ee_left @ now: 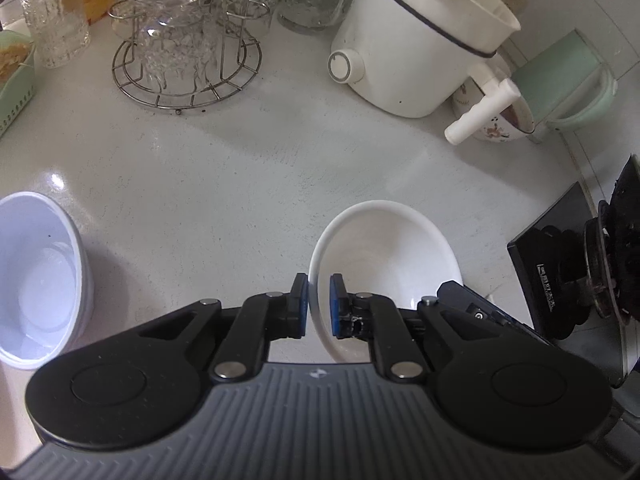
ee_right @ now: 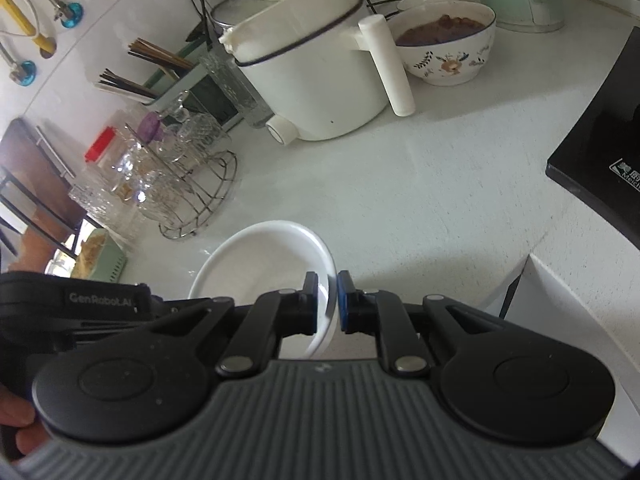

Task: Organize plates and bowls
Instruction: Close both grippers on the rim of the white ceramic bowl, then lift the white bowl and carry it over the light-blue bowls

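Between both grippers, white bowl (ee_left: 384,264) tilts, opening toward the cameras.

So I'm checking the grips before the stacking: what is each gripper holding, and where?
Both hold the same white bowl by its rim: the left gripper on one side, the right gripper on the opposite side.

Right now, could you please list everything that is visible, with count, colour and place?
white bowl: one, white, front of counter, rim clamped on both sides
stacked bowls: a stack, pale bluish-white, far left
electric pot: one, white, back of counter
floral bowl: one, white with flowers, holds dark food, behind the pot
glass rack: one, metal wire, holds clear glasses, back left
stove: one, black, right
counter: one, white
left gripper: shut on the bowl's rim
right gripper: shut on the opposite rim
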`<state>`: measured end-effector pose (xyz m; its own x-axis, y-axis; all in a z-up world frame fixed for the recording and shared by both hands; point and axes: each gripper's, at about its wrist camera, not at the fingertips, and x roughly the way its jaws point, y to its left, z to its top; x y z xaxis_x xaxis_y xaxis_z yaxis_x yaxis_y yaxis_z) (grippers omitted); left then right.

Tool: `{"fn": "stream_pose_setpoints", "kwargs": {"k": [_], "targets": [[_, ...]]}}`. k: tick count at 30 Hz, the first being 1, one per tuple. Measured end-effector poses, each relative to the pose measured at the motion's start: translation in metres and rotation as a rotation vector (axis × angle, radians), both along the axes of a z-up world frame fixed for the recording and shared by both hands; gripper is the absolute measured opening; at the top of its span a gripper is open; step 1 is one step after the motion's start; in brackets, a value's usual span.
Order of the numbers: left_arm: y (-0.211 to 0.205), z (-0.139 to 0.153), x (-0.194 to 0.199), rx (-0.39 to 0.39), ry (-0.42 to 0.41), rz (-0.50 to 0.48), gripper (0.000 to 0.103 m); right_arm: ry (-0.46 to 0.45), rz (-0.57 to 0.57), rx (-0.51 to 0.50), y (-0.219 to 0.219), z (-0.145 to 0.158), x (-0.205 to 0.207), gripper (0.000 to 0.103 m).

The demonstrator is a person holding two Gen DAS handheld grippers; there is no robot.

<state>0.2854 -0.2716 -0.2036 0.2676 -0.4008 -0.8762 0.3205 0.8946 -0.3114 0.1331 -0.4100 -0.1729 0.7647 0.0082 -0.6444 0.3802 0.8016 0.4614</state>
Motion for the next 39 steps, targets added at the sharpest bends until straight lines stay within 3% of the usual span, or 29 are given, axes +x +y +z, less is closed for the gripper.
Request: {"fn": "stream_pose_setpoints", "kwargs": {"k": [20,39], "targets": [[0.04,0.04,-0.002,-0.059,-0.032,0.049,0.013,-0.057,0.052,0.023,0.023,0.023,0.001,0.013],[0.111,0.078,0.019,-0.077,-0.047,0.145,0.013,-0.059,0.133,0.132,0.07,0.038,0.033,0.014]]}}
